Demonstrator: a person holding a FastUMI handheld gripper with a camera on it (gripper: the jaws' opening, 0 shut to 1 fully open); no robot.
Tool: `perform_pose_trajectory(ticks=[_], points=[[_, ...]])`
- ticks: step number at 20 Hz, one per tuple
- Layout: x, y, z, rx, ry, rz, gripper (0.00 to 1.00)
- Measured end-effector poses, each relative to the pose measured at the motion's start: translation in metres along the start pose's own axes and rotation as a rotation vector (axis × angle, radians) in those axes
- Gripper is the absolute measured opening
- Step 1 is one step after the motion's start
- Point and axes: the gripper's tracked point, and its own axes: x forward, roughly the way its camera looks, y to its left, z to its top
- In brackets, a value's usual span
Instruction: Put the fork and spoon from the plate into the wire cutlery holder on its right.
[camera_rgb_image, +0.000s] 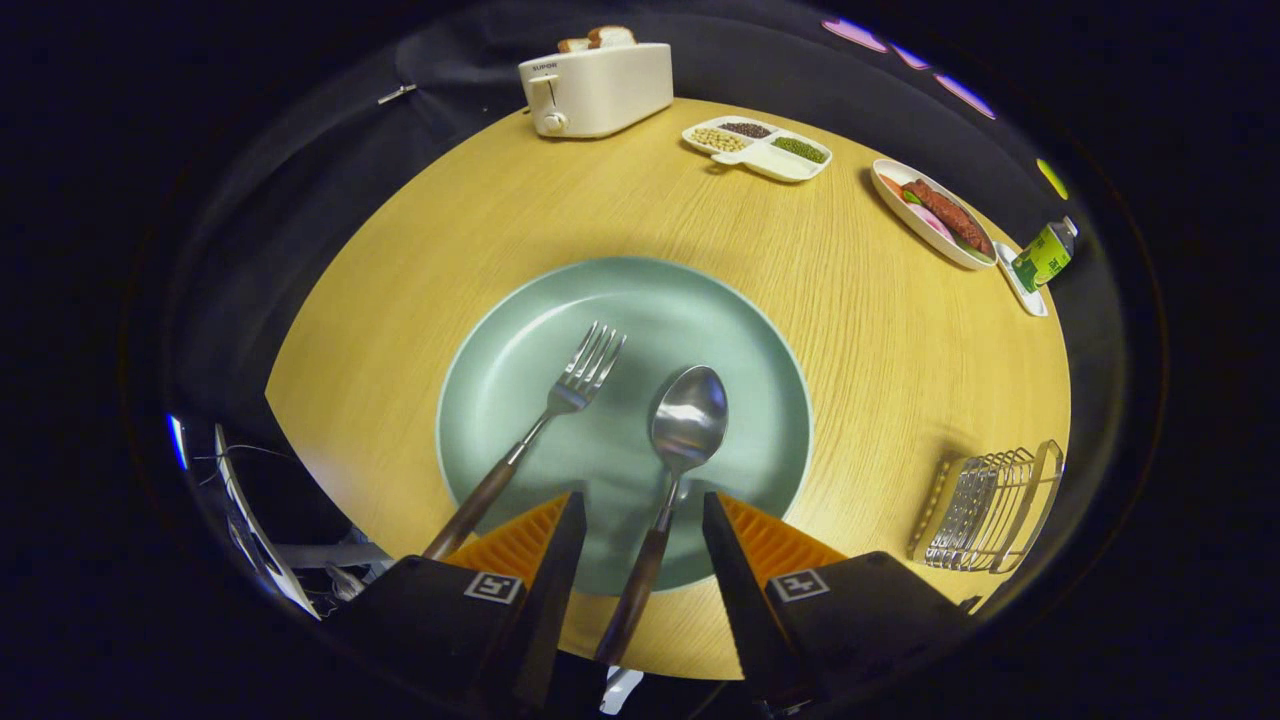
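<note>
A pale green plate (500, 370) lies on the round wooden table just ahead of my fingers. On it rest a metal fork (575, 385) and a metal spoon (688, 420), both with dark wooden handles pointing back toward me. My gripper (643, 505) is open, and the spoon's handle (640, 580) runs through the gap between the fingers without either one touching it. The fork's handle passes just outside the left finger (560, 540). The wire cutlery holder (985, 510) stands on the table to the right of the plate.
At the table's far side stand a white toaster (595, 90) with bread in it, a divided dish of beans (757, 148), an oval dish of food (935, 215) and a green bottle (1045, 255). Bare wood lies between plate and holder.
</note>
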Motion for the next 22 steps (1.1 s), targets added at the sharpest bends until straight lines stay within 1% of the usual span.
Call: perform_pose_trajectory(ticks=[3, 4, 5, 6, 7, 8, 9, 10, 11, 13, 15, 22], points=[[0.006, 0.004, -0.012, 0.047, 0.065, 0.016, 0.49], [0.008, 0.002, -0.015, 0.060, 0.080, 0.017, 0.43], [0.008, -0.001, -0.013, 0.072, 0.075, 0.013, 0.35], [0.011, -0.006, -0.012, 0.083, 0.080, -0.005, 0.32], [0.010, -0.006, -0.011, 0.088, 0.082, 0.005, 0.23], [0.012, -0.009, -0.009, 0.092, 0.077, 0.002, 0.22], [0.011, -0.004, -0.010, 0.100, 0.073, 0.040, 0.15], [0.010, -0.004, -0.009, 0.101, 0.083, 0.060, 0.11], [0.011, -0.004, -0.012, 0.098, 0.087, 0.078, 0.09], [0.009, -0.009, -0.010, 0.107, 0.087, 0.096, 0.09], [0.002, -0.014, -0.005, 0.144, 0.072, 0.106, 0.09], [-0.036, -0.032, 0.005, 0.220, 0.007, 0.148, 0.09]])
